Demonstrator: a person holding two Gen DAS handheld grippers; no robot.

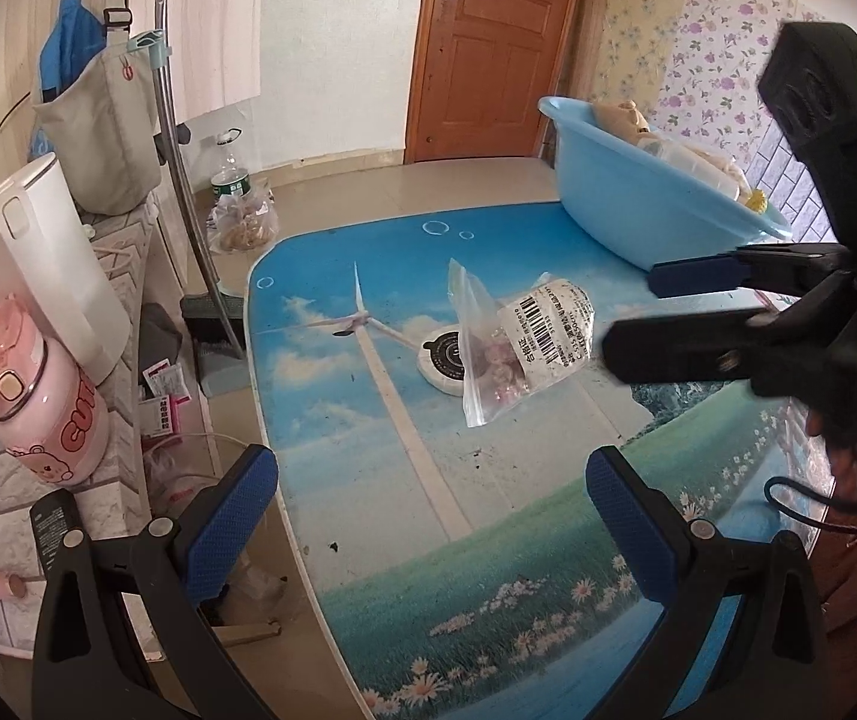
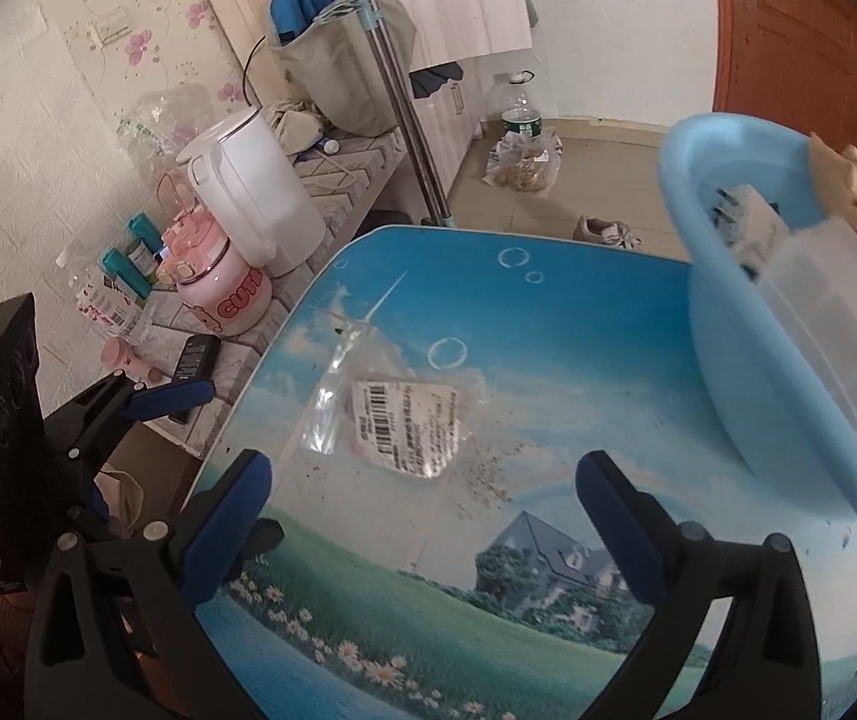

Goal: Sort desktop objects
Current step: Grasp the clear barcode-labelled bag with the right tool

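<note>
Clear crinkled zip bag (image 1: 488, 348) with barcode label lying mid-surface (image 1: 368, 480) on round white disc (image 1: 437, 363), glossy printed top, left gripper (image 1: 431, 516) fingers apart, right gripper (image 2: 422, 516) fingers apart, blue plastic basin (image 1: 638, 204) at rear.

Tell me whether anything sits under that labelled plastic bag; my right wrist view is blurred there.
Observer: Yes. A round white disc lies on the table, and the bag overlaps its right side.
Operator: What's inside the bag?
Observer: Small pinkish pieces, bunched beside the barcode label.
Operator: Is the left gripper free?
Observer: Yes. The left gripper is open, with nothing between its fingers.
</note>
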